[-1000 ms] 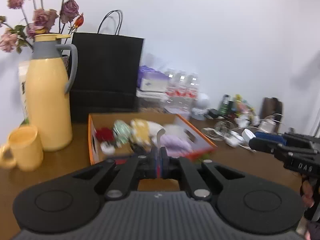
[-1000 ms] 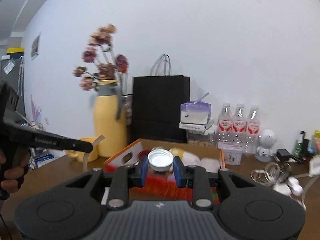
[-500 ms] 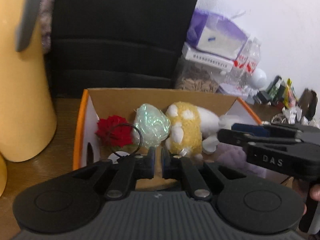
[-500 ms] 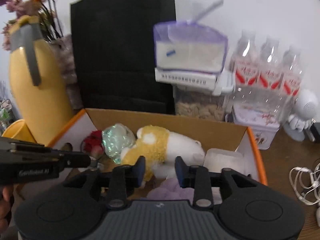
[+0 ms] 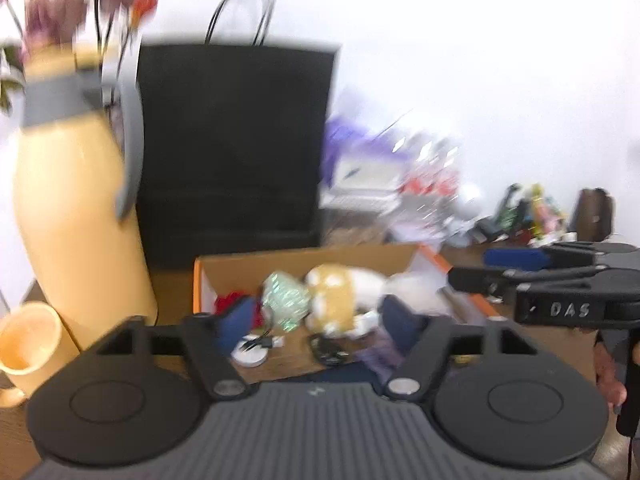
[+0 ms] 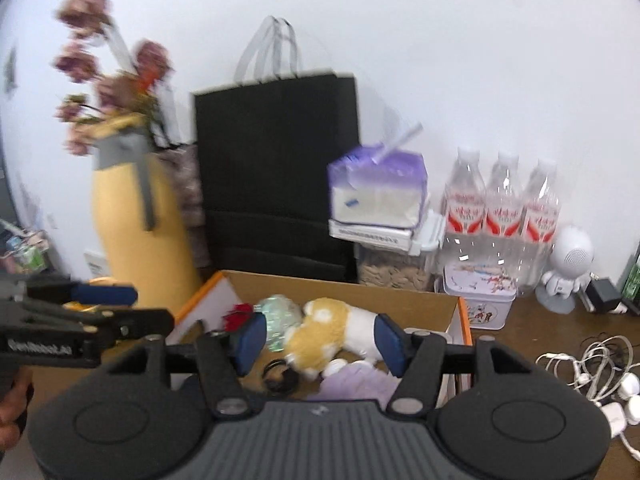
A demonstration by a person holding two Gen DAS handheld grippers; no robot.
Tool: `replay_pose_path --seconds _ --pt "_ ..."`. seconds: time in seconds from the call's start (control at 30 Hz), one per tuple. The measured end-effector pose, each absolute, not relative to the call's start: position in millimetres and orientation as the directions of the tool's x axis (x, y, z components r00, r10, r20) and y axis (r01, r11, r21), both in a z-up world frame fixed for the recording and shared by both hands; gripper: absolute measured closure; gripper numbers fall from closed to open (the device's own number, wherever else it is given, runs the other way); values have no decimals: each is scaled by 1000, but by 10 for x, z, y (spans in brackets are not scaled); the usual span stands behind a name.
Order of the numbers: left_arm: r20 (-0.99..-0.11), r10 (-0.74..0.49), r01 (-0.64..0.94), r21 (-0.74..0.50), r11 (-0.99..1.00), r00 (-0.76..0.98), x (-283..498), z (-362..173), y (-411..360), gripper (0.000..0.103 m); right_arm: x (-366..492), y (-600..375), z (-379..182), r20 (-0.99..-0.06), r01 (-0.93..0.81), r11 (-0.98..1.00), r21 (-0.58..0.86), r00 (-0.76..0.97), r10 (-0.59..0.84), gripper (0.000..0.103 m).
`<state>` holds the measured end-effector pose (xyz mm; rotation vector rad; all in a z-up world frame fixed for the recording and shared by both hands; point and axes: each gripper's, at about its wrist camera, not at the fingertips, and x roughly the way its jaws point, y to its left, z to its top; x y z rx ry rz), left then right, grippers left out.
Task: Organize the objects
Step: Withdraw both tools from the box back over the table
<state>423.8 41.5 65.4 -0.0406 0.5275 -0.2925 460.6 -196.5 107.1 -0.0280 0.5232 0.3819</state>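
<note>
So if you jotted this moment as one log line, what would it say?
left gripper: open, empty | right gripper: open, empty | both over cardboard box | plush toy inside

We see the cardboard box [image 6: 420,304], orange-edged and open-topped, holding a yellow-and-white plush [image 6: 320,330], red flower [image 6: 239,315], white cap [image 5: 250,354] and purple cloth [image 6: 358,384].

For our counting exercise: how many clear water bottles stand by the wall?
3. The water bottles stand side by side behind the tin, right of the tissue pack. More may be hidden.
</note>
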Motion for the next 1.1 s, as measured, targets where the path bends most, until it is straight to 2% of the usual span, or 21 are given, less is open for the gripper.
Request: replay_pose_path --seconds 0.07,0.2,0.23,0.33,0.47,0.67,0.77,0.87,1.0,1.1 --pt "-450 -308 294 -101 950 838 3907 754 393 20 4279 -2023 1142 -466 -372 926 65 809 358 25" --pt "-434 -329 322 -92 942 839 3241 772 350 11 3586 -2146 1137 -448 -388 920 57 813 371 23" --pt "-420 -344 337 -94 937 840 3028 746 339 4 3364 -2195 1123 -443 -396 916 61 811 381 23" --pt "-424 -365 353 -109 929 829 2471 607 312 2 2780 -2323 1106 -423 -407 910 78 814 399 21" --pt "-435 -377 366 -111 924 818 1781 411 298 0 2038 -2502 962 -405 -416 908 52 822 400 10" --pt "-432 -299 322 -22 947 851 1003 273 172 0 1313 -2459 545 -510 -412 911 -27 789 342 11" --pt "-412 -309 337 -6 942 857 831 271 153 0 1044 -2457 538 -488 -415 910 7 793 365 11" --pt "-430 -297 331 4 944 853 864 259 102 0 912 -2505 577 -443 -396 918 23 819 365 11" --pt "-423 -282 327 36 944 861 929 185 -8 0 982 -2578 517 -423 -313 950 -5 861 282 13" --pt "-438 -307 339 -5 941 845 1051 111 -42 0 1119 -2641 434 -428 -273 962 16 868 254 15"
